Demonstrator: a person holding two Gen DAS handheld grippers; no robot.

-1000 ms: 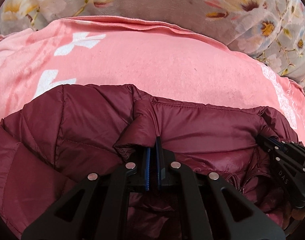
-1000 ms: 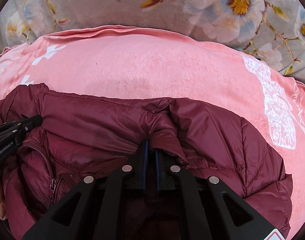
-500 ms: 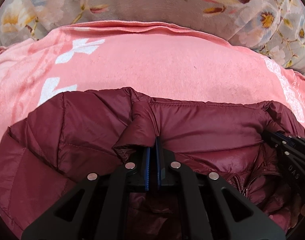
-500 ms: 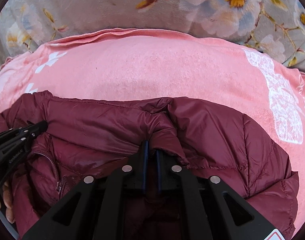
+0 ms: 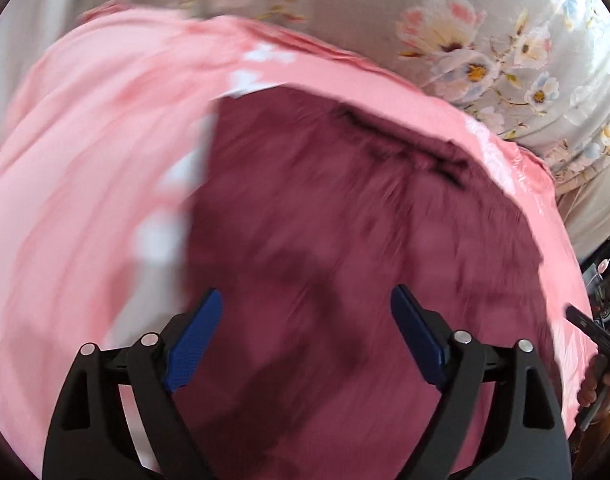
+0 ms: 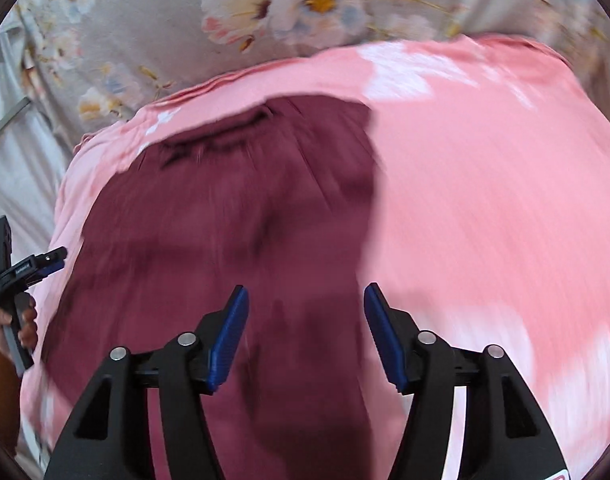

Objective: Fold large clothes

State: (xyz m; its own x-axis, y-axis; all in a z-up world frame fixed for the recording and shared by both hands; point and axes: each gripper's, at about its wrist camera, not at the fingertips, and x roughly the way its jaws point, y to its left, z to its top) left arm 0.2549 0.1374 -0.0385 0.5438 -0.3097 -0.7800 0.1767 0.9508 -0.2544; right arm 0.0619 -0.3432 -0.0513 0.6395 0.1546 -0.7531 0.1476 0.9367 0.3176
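Note:
A maroon puffer jacket (image 5: 345, 232) lies spread on a pink blanket (image 5: 85, 184), blurred by motion in both views. My left gripper (image 5: 305, 312) hovers over its near part, jaws opening wide, with nothing pinched between the blue pads (image 5: 197, 340). In the right wrist view the same jacket (image 6: 233, 216) fills the left and middle. My right gripper (image 6: 305, 312) is above it with jaws opening and nothing gripped between them. The left gripper (image 6: 37, 264), held by a hand, shows at the left edge there. The right gripper's body (image 5: 593, 332) shows at the right edge of the left view.
The pink blanket (image 6: 485, 200) with white prints covers a bed with a grey floral sheet (image 5: 485, 52) beyond it. A bare stretch of blanket lies to the jacket's left in the left view and to its right in the right view.
Both grippers let go of the jacket folds they pinched and opened wide. Both pulled back fast, so more of the jacket shows, now lying flatter on the blanket.

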